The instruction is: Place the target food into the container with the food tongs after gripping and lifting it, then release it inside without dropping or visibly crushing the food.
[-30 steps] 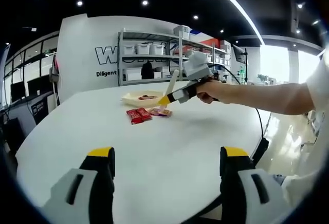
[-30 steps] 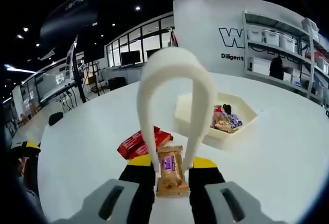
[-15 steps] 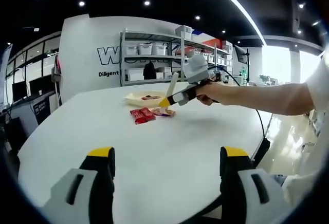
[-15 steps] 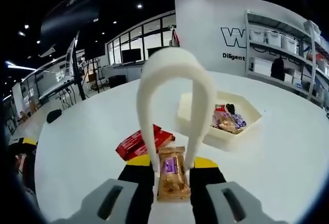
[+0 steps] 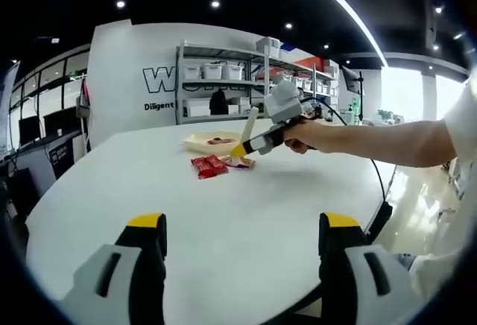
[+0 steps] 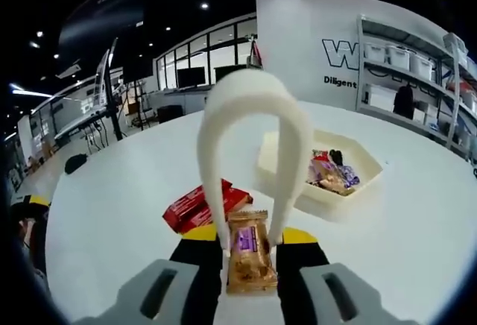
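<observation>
My right gripper [image 6: 250, 247] is closed on the white food tongs [image 6: 253, 116], whose loop arches up ahead of my jaws. Between the two tong arms sits one tan snack packet [image 6: 251, 259] with a purple label; I cannot read the label, nor tell whether the tips pinch it or only flank it. It lies on the white table [image 6: 112, 213], just ahead of my jaws.

Ahead and to the left of the packet lie two red wrappers [image 6: 195, 207], side by side and touching; their print is too small to read. Ahead and to the right stands one white hexagonal container [image 6: 320, 172], holding a few wrapped snacks, at least three, near its far right wall.

On the far wall, beyond the container, I read a large "W" and below it "Diligent" [image 6: 341, 80], the rest cut off by shelves of white bins.

My left gripper [image 5: 242, 228] hangs wide open over bare table, holding nothing. Well ahead of it I see my right gripper, the wrappers and the container.
</observation>
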The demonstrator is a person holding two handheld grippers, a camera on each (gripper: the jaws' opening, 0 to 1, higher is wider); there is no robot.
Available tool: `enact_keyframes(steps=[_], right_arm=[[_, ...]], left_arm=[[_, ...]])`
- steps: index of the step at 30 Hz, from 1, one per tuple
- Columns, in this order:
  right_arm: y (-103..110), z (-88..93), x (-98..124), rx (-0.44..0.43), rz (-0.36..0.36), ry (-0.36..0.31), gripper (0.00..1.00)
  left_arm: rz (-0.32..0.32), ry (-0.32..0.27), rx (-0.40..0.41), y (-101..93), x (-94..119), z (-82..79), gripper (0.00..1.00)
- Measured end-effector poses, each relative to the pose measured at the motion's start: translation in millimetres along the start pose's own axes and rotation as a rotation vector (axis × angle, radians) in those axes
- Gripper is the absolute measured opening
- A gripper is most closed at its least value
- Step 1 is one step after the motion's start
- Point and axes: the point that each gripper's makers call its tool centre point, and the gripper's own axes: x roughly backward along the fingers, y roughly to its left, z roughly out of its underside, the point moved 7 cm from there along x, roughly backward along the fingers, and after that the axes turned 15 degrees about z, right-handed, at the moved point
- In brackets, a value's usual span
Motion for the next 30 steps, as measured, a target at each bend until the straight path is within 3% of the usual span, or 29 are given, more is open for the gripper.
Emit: enact_keyframes(steps=[8,21,30], right_arm=[[-0.6,-0.6,-3.3,0.006,0.001,0.008,0.2],[-4.4,0.1,-1.7,-0.06,-0.006,0.061,0.12],[-6.6,-2.1,-1.7,-0.08,-0.021,0.074,0.12]], left_arm=[[-0.002,0.001,0.0,0.9,0.3,0.5,0.82],[0.0,-0.002,-0.001,1.6,0.5,-0.7,0.82],[-0.006,-0.005,-0.002,2.3,3.6,-1.4,0.82]])
